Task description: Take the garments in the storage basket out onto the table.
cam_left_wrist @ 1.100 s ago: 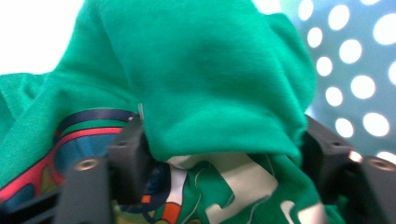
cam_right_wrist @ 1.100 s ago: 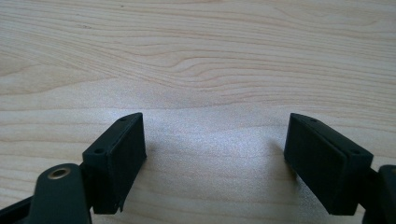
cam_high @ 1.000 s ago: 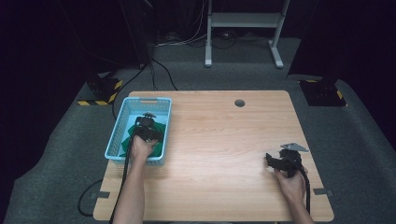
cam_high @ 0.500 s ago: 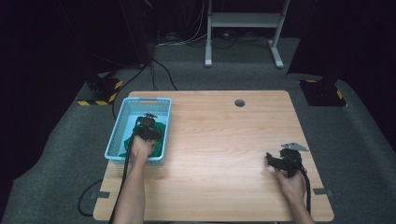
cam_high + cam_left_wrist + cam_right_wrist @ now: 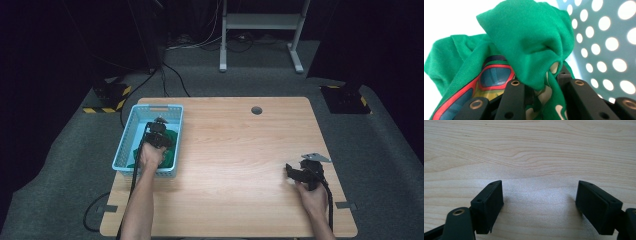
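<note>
- One green garment (image 5: 524,45) is lying bunched in the single pale blue perforated basket (image 5: 131,131) at the table's (image 5: 235,150) left edge, showing a red, blue and yellow print.
- The left gripper (image 5: 159,136) is clenching a fold of it.
- The right gripper (image 5: 540,205) is resting released over bare wood, gripping nothing.

1. My worktop (image 5: 235,165) is pale wood with a round hole (image 5: 256,110) near its far edge.
2. Grey carpet (image 5: 380,165) surrounds it.
3. A metal stand (image 5: 260,30) rises beyond the far edge, cables (image 5: 200,42) lying beside it.
4. Yellow-black striped blocks (image 5: 111,96) sit at far left; another dark block (image 5: 345,98) at far right.
</note>
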Available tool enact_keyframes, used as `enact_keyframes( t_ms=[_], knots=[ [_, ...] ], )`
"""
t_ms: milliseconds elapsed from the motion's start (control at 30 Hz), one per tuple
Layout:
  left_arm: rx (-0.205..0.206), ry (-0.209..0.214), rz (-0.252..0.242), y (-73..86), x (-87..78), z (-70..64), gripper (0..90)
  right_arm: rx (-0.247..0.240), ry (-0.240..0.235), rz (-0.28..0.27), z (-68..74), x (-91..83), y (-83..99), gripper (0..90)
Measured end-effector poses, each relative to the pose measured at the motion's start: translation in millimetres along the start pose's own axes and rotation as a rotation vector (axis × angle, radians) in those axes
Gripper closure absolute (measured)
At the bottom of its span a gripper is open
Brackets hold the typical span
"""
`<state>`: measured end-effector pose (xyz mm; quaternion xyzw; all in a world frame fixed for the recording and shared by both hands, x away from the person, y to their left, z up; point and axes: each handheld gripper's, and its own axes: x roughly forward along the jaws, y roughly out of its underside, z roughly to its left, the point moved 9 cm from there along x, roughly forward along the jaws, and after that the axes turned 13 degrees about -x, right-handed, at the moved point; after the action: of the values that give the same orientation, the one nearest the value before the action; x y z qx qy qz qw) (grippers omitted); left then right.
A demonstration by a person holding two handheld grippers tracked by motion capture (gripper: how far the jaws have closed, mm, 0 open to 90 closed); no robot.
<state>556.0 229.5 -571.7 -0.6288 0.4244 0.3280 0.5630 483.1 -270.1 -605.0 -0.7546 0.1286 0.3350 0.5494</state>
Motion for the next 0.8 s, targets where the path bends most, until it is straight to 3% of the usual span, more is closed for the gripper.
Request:
enact_keyframes(
  t_ms=[233,300,333,433,800],
  knots=[
    [0.013,-0.007,-0.053,-4.7,-13.7,-0.4,76.4,0.000,0.000,0.000,-0.2,0.0,0.0,21.9],
    [0.021,0.001,-0.100,-8.1,-24.5,-2.8,76.6,0.001,0.001,0.001,-0.3,0.0,0.1,21.9],
    [0.021,0.001,-0.100,-8.1,-24.5,-2.8,76.7,0.001,0.001,0.001,-0.3,0.0,0.1,21.9],
    [0.006,0.018,-0.148,-13.2,-35.3,-2.9,77.0,0.003,0.001,0.001,-0.2,-0.1,0.1,21.9],
    [0.002,0.072,-0.231,-19.2,-60.2,-9.1,77.4,0.003,0.001,0.001,-0.2,0.0,0.1,21.9]
  ],
)
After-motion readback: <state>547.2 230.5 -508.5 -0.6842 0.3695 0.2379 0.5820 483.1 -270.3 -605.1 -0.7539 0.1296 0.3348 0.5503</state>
